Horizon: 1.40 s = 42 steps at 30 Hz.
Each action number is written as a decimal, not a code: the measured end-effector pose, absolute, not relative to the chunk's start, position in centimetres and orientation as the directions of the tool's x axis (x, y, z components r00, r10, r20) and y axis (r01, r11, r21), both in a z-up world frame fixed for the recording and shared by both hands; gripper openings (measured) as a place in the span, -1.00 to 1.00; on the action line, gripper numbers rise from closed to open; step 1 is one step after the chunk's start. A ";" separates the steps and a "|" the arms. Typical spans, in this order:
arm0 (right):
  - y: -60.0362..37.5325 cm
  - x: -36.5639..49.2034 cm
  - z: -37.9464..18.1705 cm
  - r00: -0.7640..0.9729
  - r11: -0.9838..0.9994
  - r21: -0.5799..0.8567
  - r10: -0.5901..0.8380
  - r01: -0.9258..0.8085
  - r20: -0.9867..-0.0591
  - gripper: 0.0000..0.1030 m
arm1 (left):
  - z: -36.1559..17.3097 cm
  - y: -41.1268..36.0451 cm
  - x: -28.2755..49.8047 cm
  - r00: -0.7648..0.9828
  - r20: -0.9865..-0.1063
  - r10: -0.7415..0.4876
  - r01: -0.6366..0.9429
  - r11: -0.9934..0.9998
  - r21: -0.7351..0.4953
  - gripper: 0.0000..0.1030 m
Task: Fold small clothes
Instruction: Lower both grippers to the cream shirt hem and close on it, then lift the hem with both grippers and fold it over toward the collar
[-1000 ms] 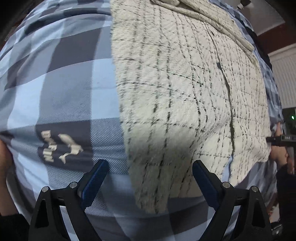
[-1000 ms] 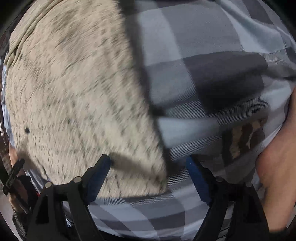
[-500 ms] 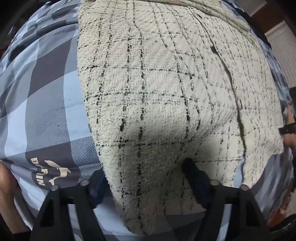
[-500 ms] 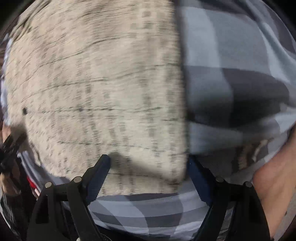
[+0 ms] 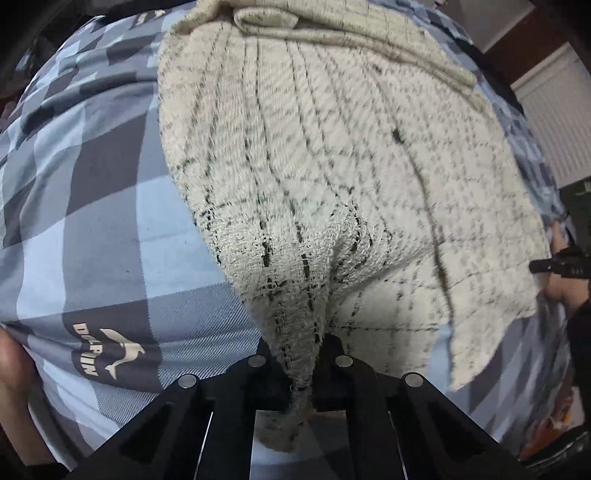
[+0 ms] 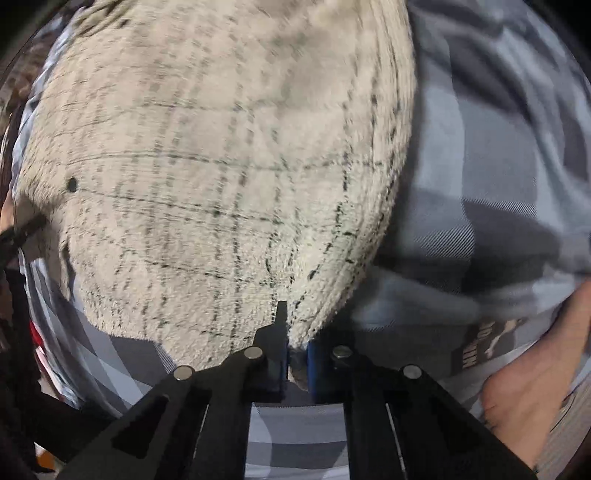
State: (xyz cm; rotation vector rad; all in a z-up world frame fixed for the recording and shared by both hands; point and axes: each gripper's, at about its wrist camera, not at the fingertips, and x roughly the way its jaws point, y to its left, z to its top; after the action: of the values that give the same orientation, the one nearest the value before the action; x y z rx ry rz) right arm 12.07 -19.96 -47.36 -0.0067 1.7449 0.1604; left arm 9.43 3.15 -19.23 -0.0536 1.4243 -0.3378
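Note:
A cream knitted garment (image 5: 332,166) with thin black check lines lies on a blue-grey checked bedsheet (image 5: 92,221). My left gripper (image 5: 301,373) is shut on the garment's near left corner, and the cloth bunches up between the jaws. In the right wrist view the same garment (image 6: 221,166) fills the frame. My right gripper (image 6: 297,363) is shut on its near right corner. A small black button (image 6: 72,184) shows on the cloth at the left. The garment's far end is folded over in a roll (image 5: 332,26).
The sheet carries a printed dolphin logo (image 5: 107,354). A bare foot (image 6: 535,380) rests on the sheet at the lower right of the right wrist view. The other gripper's dark tip (image 5: 561,264) shows at the right edge of the left wrist view.
Both grippers were open around the garment's near corners. Now both have closed on the cloth, and the corners are pinched and slightly raised.

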 end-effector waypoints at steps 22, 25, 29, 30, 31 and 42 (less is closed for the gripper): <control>-17.8 5.0 -30.8 0.191 0.927 0.225 0.290 -0.300 -0.938 -0.94 | -1.4 7.0 -0.9 0.303 -0.896 -0.323 0.160 0.945 -0.286 -0.93; -17.5 2.7 -29.7 0.185 0.918 0.242 0.309 -0.313 -0.933 -0.94 | 0.2 7.0 -3.5 0.273 -0.913 -0.302 0.170 0.950 -0.263 -0.93; -17.2 -0.7 -26.1 0.175 0.911 0.282 0.343 -0.302 -0.923 -0.94 | 2.2 5.8 -8.1 0.226 -0.927 -0.298 0.221 0.943 -0.250 -0.93; -17.2 -1.8 -25.3 0.175 0.908 0.286 0.349 -0.305 -0.921 -0.94 | 2.6 5.3 -9.6 0.211 -0.934 -0.287 0.234 0.943 -0.237 -0.93; -17.2 -2.8 -24.9 0.164 0.902 0.291 0.354 -0.319 -0.921 -0.94 | 2.9 5.0 -10.6 0.199 -0.940 -0.276 0.242 0.944 -0.225 -0.93; -14.8 -7.6 -23.0 0.106 0.847 0.323 0.399 -0.422 -0.911 -0.94 | 5.9 3.5 -15.0 0.122 -0.927 -0.354 0.247 0.916 -0.317 -0.93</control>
State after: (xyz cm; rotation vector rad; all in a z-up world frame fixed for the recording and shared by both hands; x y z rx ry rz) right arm -7.64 -14.82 -23.01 -0.0200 1.3341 0.6047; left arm -15.01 3.52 5.90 -0.0926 1.3814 -0.4396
